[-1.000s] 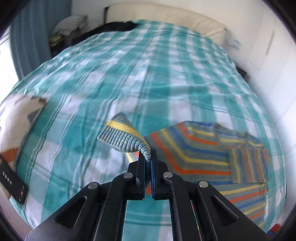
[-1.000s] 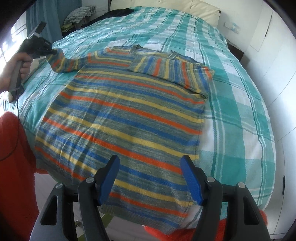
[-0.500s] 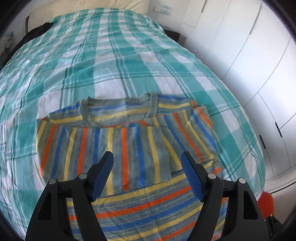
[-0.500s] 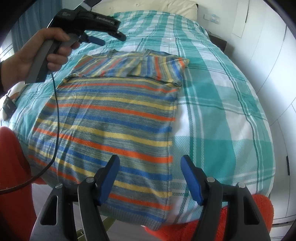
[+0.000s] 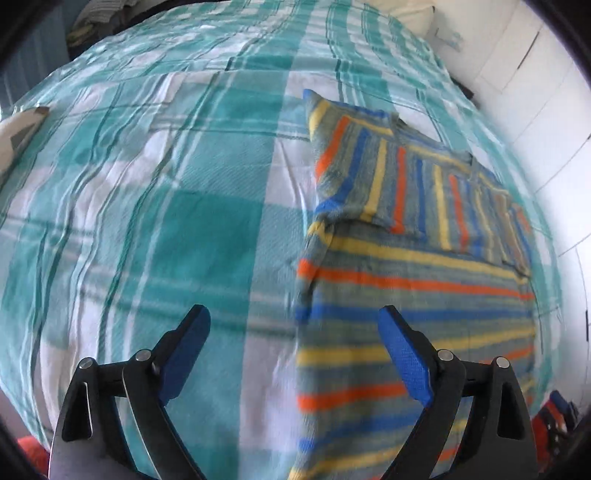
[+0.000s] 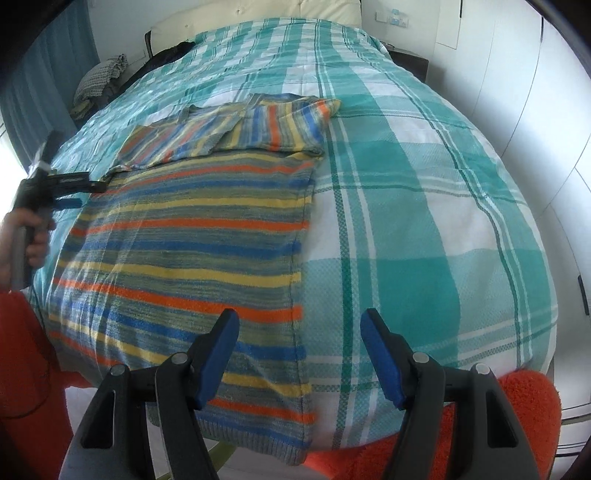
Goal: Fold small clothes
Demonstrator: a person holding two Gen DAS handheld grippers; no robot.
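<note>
A sweater (image 6: 192,236) striped in grey, orange, yellow and blue lies flat on the teal plaid bed cover (image 6: 406,221). Both sleeves (image 6: 258,129) are folded across its chest. In the left wrist view the sweater (image 5: 406,295) fills the right half. My left gripper (image 5: 293,314) hovers over its left side edge, its jaws opening with nothing held between them. The right wrist view shows the same left gripper (image 6: 70,188) in a hand (image 6: 33,229) at the sweater's left side. My right gripper (image 6: 300,317) is open and empty above the sweater's right edge, near the hem.
A cream pillow (image 6: 325,7) lies at the bed's head. A heap of clothes (image 6: 103,74) sits at the back left, and white wardrobe doors (image 6: 517,92) stand along the right. Orange fabric (image 6: 517,406) lies below the bed's near edge. A patterned item (image 5: 18,133) rests at the far left.
My left gripper let go of the sleeve cuff, which now lies folded across the chest, then opened wide and dropped to the sweater's left edge. The right gripper shifted right along the hem.
</note>
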